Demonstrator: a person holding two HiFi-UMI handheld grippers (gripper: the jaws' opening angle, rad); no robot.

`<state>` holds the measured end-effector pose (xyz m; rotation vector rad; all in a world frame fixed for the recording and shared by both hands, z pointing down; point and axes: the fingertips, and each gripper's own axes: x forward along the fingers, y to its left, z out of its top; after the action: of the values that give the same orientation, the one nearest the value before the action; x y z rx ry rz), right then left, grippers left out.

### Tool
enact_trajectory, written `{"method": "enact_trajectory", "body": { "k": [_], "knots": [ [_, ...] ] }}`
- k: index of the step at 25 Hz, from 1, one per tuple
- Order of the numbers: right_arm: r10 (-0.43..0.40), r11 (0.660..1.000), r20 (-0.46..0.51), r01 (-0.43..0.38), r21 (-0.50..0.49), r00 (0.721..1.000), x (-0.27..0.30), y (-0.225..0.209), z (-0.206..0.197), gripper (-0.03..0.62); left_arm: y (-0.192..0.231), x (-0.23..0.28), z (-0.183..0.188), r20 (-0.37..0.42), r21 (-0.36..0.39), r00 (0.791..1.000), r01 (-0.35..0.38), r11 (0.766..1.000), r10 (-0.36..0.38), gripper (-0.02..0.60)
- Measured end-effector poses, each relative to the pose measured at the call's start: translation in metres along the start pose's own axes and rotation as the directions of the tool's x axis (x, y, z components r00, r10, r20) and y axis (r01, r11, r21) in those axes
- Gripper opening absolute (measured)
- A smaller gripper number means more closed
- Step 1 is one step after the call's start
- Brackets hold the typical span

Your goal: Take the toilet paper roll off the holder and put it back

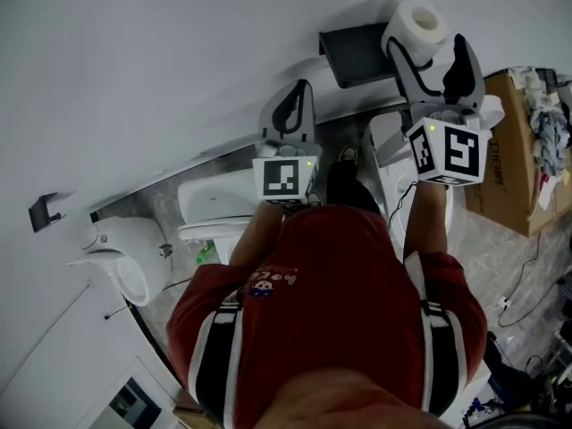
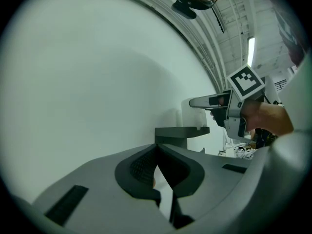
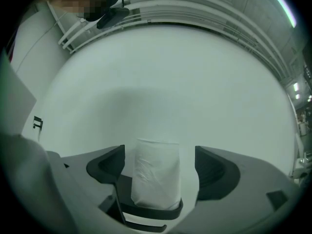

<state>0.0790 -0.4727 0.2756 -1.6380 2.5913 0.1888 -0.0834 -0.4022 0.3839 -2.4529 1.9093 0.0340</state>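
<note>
The white toilet paper roll [image 1: 416,25] stands upright on a dark holder shelf [image 1: 356,56] fixed to the white wall. My right gripper [image 1: 429,52] is open, one jaw on each side of the roll. In the right gripper view a gap shows between the roll [image 3: 156,172] and each pad, and the roll rests on the holder's dark base [image 3: 151,214]. My left gripper [image 1: 301,96] is shut and empty, held to the left of the holder and pointing at the wall. In the left gripper view the shelf [image 2: 180,133] and the right gripper [image 2: 209,101] lie ahead to the right.
A white toilet [image 1: 214,208] is below the left gripper, with another white fixture [image 1: 125,257] at its left. A cardboard box [image 1: 518,150] with clutter stands at the right. A small dark hook [image 1: 43,211] is on the wall at far left.
</note>
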Motion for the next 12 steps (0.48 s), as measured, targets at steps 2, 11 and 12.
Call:
{"method": "enact_trajectory", "body": {
  "k": [2, 11, 12],
  "knots": [
    [-0.018, 1.0, 0.009, 0.018, -0.001, 1.0, -0.01, -0.002, 0.004, 0.443, -0.001, -0.003, 0.004, 0.001, 0.001, 1.0, 0.004, 1.0, -0.004, 0.018],
    [-0.116, 0.993, 0.004, 0.116, 0.001, 0.993, -0.072, -0.007, 0.008, 0.445, -0.008, -0.03, 0.022, 0.046, 0.013, 0.998, 0.047, 0.999, -0.047, 0.018],
    [-0.125, 0.992, -0.001, 0.125, 0.0, 0.992, -0.079, -0.006, 0.006, 0.445, -0.009, -0.033, 0.022, 0.049, 0.01, 0.997, 0.054, 0.999, -0.054, 0.018]
  ]
}}
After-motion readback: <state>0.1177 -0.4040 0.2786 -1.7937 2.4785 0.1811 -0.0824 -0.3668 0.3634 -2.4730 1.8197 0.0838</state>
